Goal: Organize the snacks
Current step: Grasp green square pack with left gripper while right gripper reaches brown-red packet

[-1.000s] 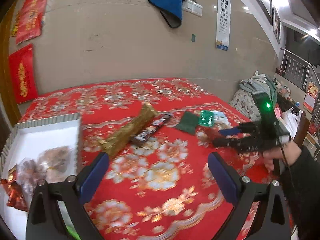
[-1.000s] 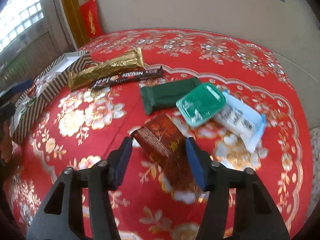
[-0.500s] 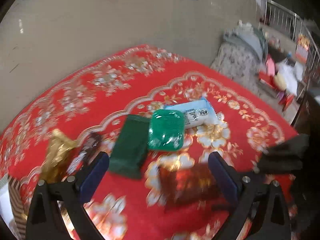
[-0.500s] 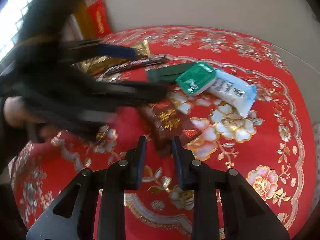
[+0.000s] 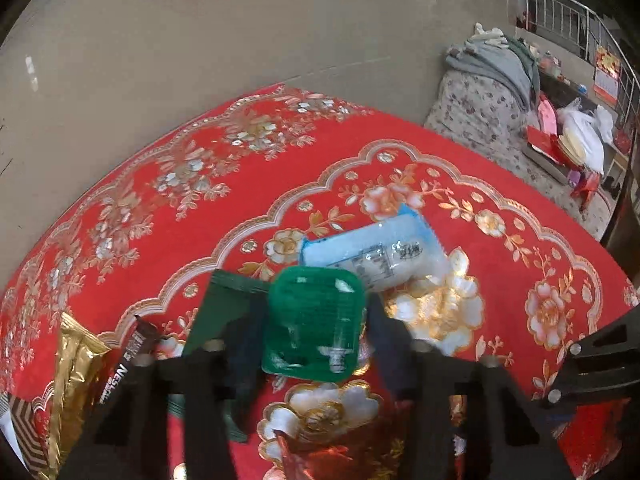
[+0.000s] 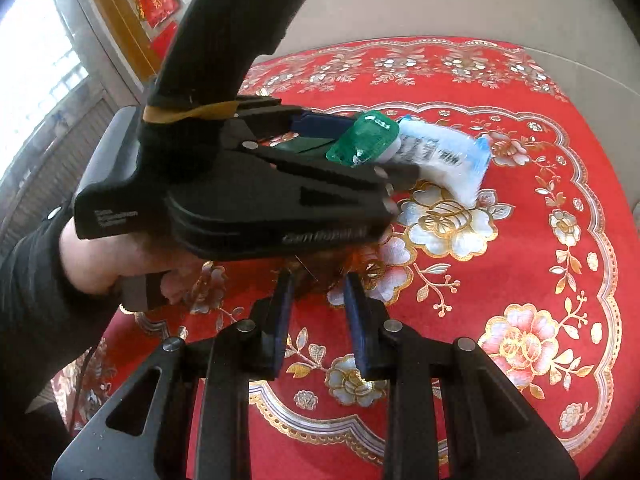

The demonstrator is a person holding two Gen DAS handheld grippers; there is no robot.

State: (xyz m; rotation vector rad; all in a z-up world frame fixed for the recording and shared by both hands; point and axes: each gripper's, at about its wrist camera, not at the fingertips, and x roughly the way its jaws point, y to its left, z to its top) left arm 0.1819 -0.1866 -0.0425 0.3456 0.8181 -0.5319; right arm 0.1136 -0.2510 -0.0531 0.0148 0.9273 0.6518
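Note:
My left gripper is shut on a green plastic snack cup, its fingers on both sides; the cup also shows in the right wrist view. The cup lies partly over a dark green packet and a white-and-blue packet. My right gripper is shut on a dark red-brown snack packet, mostly hidden under the left gripper body; its red corner shows in the left wrist view. Both rest on the red floral tablecloth.
A gold bar and a dark chocolate bar lie at the left, next to the patterned edge of a box. The right gripper's frame is at the right. Chairs and clutter stand beyond the table.
My left gripper swung right from the box to the green cup and shut on it. My right gripper shut on the red-brown packet and drew it back under the left gripper.

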